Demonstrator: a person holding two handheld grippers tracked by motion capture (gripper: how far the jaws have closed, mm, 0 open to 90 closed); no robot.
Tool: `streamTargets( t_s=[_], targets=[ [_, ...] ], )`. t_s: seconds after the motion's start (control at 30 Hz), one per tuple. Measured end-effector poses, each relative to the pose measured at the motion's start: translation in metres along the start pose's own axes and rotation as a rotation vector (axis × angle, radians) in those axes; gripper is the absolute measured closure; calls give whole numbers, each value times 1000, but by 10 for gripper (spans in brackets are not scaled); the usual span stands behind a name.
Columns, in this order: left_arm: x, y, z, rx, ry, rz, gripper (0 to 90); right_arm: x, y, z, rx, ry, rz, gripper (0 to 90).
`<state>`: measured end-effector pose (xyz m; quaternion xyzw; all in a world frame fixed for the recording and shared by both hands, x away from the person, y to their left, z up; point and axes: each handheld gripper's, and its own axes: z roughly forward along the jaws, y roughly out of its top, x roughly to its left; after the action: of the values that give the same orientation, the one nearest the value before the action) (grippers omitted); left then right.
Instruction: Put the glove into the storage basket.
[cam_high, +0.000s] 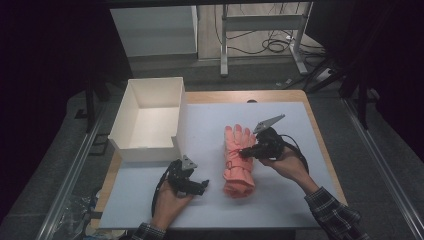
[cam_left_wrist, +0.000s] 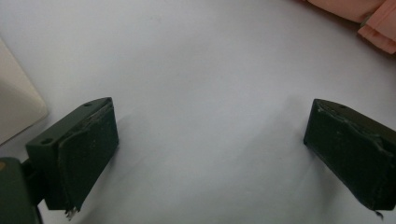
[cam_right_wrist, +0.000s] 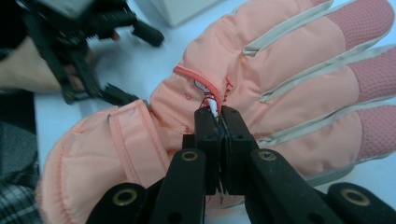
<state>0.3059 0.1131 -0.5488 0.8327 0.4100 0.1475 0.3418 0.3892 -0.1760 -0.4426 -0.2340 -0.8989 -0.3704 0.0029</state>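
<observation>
A salmon-pink winter glove (cam_high: 239, 160) lies flat on the white mat (cam_high: 280, 195), fingers pointing away from me and cuff toward me. My right gripper (cam_high: 242, 153) reaches over it from the right and is shut on the small zipper pull (cam_right_wrist: 212, 103) on the back of the glove (cam_right_wrist: 289, 60); the jaws (cam_right_wrist: 218, 113) are pressed together. My left gripper (cam_high: 204, 186) rests low over the mat, left of the cuff, with its jaws (cam_left_wrist: 210, 144) wide apart and nothing between them. The glove's cuff edge (cam_left_wrist: 369, 16) lies off to one side of it.
An open white cardboard box (cam_high: 150, 120) stands at the back left of the mat, its corner (cam_left_wrist: 14, 107) close to the left gripper. The wooden table edge (cam_high: 320, 130) runs along the right. Chair legs and cables lie on the floor beyond.
</observation>
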Motion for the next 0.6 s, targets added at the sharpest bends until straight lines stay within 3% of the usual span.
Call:
streamTargets(
  t_s=[0.37,0.6],
  targets=[
    [0,0,0,0,0,-2,30,-2,-15,21,60,-58,12,867],
    [0,0,0,0,0,-2,30,-4,-24,25,28,-55,16,840]
  ],
)
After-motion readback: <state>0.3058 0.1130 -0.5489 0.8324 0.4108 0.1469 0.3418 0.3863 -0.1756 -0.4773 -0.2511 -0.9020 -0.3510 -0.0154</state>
